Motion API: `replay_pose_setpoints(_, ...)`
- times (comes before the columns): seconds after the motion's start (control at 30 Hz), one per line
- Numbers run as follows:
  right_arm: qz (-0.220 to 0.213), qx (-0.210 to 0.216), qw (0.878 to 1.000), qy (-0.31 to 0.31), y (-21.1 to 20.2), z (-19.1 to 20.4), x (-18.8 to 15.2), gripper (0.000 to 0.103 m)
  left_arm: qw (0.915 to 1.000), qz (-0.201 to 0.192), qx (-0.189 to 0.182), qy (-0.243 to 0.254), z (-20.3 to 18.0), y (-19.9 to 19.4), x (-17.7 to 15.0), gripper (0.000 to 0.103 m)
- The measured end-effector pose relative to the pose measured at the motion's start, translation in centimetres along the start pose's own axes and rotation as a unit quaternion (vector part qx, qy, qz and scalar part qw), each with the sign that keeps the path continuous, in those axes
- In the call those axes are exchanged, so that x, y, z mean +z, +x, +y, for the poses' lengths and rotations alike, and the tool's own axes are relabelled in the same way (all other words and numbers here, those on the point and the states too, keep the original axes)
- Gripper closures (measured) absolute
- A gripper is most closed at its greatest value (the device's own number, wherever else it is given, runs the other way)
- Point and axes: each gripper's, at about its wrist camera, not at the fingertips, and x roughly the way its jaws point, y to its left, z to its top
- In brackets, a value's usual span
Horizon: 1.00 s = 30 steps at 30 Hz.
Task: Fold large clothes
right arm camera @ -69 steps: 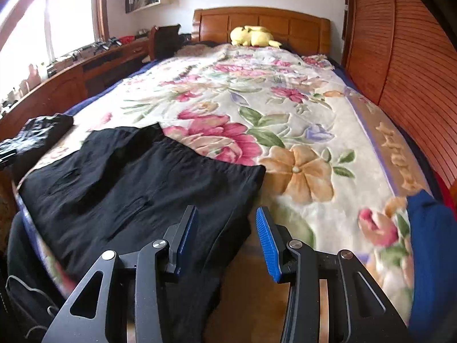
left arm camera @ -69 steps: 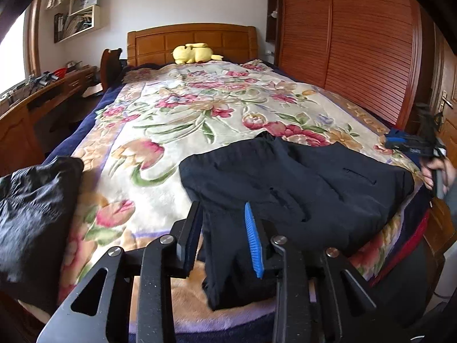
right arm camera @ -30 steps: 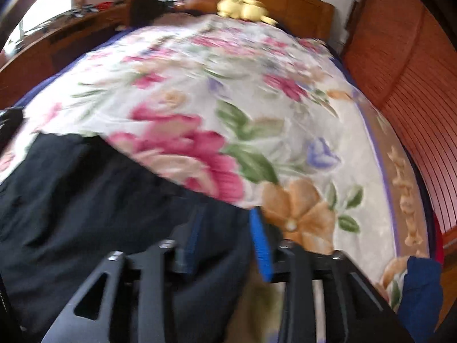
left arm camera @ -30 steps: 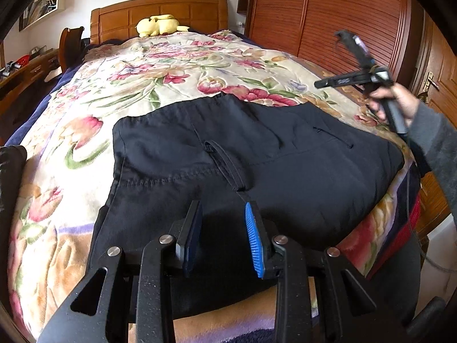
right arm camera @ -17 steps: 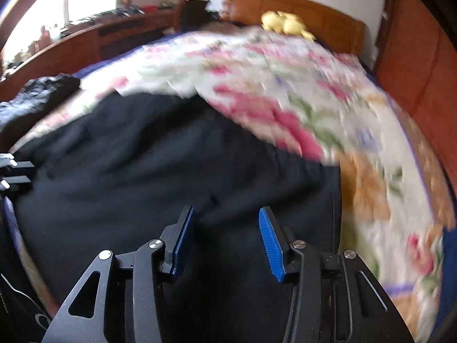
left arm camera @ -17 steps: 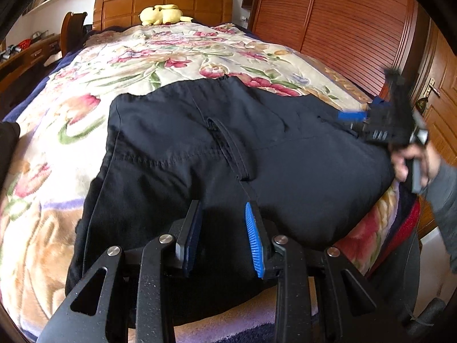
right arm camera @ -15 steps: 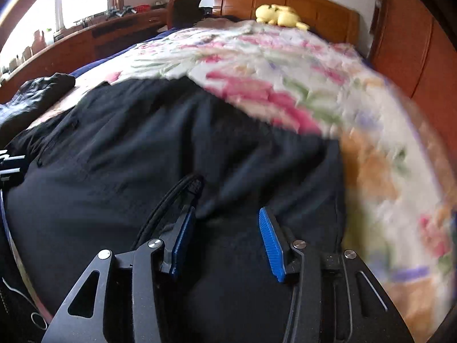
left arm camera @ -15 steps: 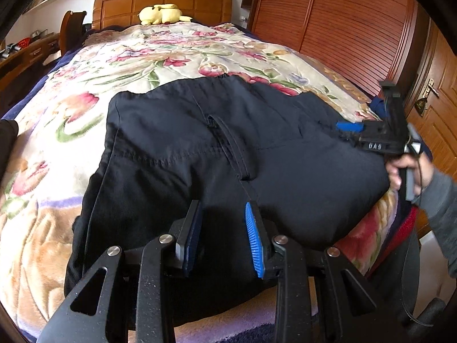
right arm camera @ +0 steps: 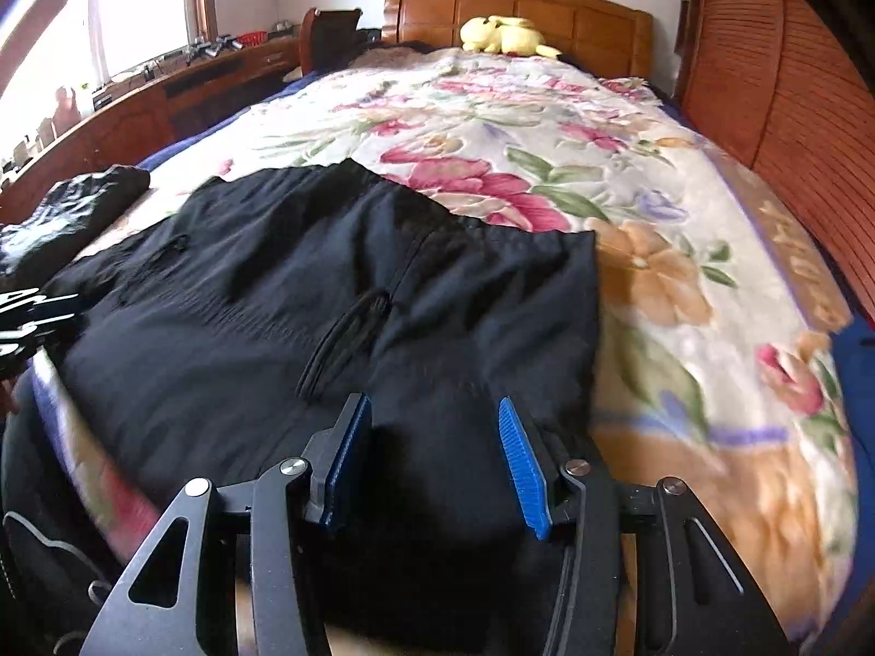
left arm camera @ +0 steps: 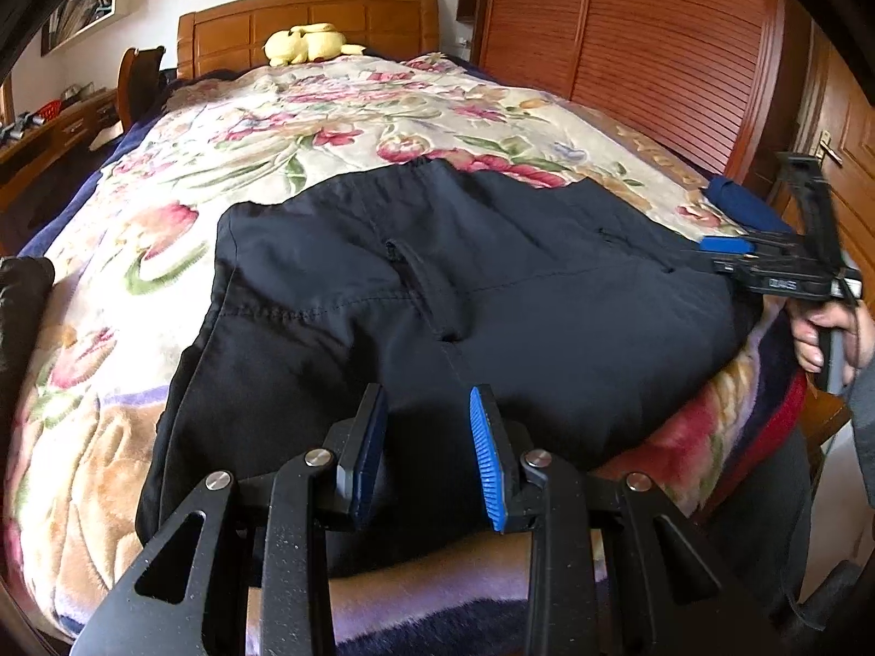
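Left wrist view: black trousers (left arm camera: 437, 295) lie spread on the bed (left arm camera: 273, 131) at 12 o'clock; left claw (left arm camera: 426, 448) parted, empty; right claw (right arm camera: 432, 454) opening, unloaded; folding step pending, next needs a hem grip.

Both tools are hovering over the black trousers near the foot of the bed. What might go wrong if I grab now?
1. The black trousers overhang the bed's near edge; a tug may slide them off.
2. The right tool, jaws open over a layered fold, could pinch only the top layer.
3. The left tool sits mid-fabric, so lifting may bunch it.
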Motion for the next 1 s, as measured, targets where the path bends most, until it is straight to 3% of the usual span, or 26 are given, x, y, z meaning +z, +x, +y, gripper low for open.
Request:
replay_pose_setpoints(0.17, 0.018, -0.02, 1.0, 0.011, -3.8, -0.9, -2.6, 0.053, 1.0, 0.001, -0.006, 0.003, -0.3, 0.0, -0.3, 0.071)
replay_pose_setpoints(0.37, 0.075, -0.026, 0.996, 0.05, -1.7, -2.3, -5.8, 0.053, 0.9999, 0.011, -0.008, -0.01, 0.5, 0.9, -0.9, 0.071)
replay_pose_setpoints(0.47, 0.06, -0.018, 0.996, 0.061, -1.7, -2.4, -6.0, 0.053, 0.9999, 0.012, -0.005, -0.009, 0.4, 1.1, -1.1, 0.071)
replay_pose_setpoints(0.53, 0.052, -0.014, 0.996, 0.065, -2.0, -2.6, -6.0, 0.061, 0.9999, 0.013, -0.002, -0.007, 0.3, 1.2, -1.2, 0.071)
replay_pose_setpoints(0.6, 0.038, -0.009, 0.997, 0.066, -2.6, -2.9, -6.3, 0.079, 0.9999, 0.013, -0.001, -0.008, 0.2, 1.3, -1.3, 0.071)
replay_pose_setpoints(0.63, 0.031, -0.001, 0.997, 0.068, -3.0, -3.0, -6.2, 0.082, 0.9999, 0.012, -0.001, -0.009, 0.2, 1.4, -1.3, 0.071)
replay_pose_setpoints(0.8, 0.011, -0.009, 0.998, 0.067, -5.0, -3.2, -6.6, 0.082, 0.9999, 0.011, 0.002, -0.01, 0.1, 1.4, -1.5, 0.071)
replay_pose_setpoints(1.0, -0.031, -0.023, 0.998, 0.053, -6.2, -1.9, -4.2, 0.079, 0.9999, 0.014, 0.002, -0.007, 0.1, 1.5, -1.4, 0.071)
